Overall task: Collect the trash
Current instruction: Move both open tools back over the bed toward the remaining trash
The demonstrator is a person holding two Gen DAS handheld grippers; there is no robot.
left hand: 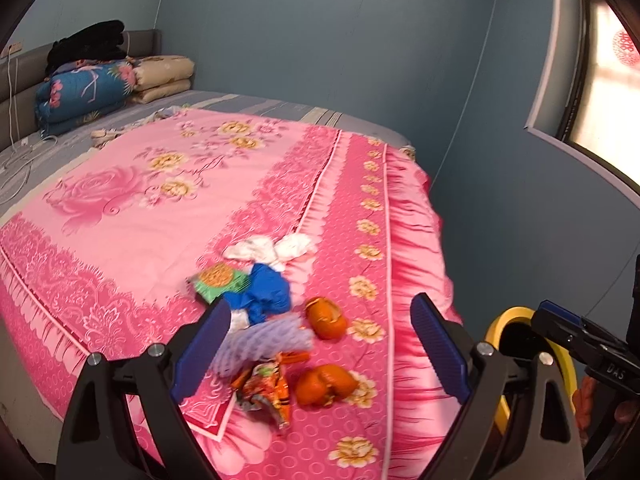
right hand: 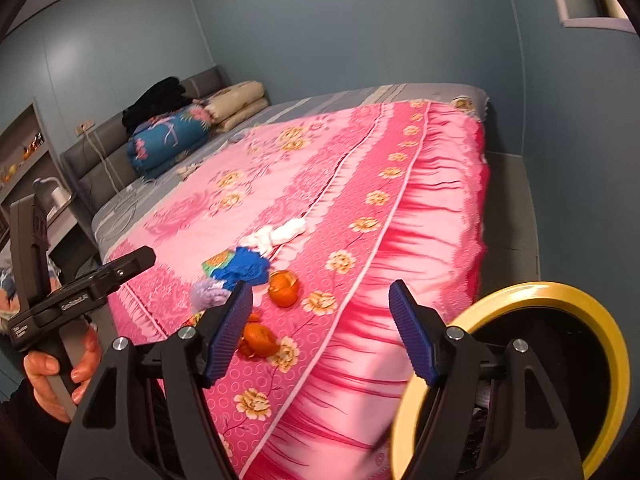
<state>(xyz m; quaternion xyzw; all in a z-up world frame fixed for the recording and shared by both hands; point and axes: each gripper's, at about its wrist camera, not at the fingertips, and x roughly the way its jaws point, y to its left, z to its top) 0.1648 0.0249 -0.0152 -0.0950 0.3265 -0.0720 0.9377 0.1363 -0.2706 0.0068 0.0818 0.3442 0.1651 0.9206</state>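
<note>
Pink floral bedspread point(left hand: 132, 216) strewn with trash near the bed's corner, both grippers hovering unloaded.

Nearest, the left gripper point(left hand: 320, 344) gapes wide with nothing clasped; the crinkled orange wrapper point(left hand: 266, 390) and an orange peel point(left hand: 326, 386) lie just ahead between its fingers. The right gripper point(right hand: 322, 330), also parted and holding nothing, sits rightward beside the yellow-rimmed bin point(right hand: 520, 380). Farther off lie the purple foam net point(left hand: 262, 344), blue bag point(left hand: 264, 290) and white tissues point(left hand: 272, 248). The left hand looks nearer.
</note>
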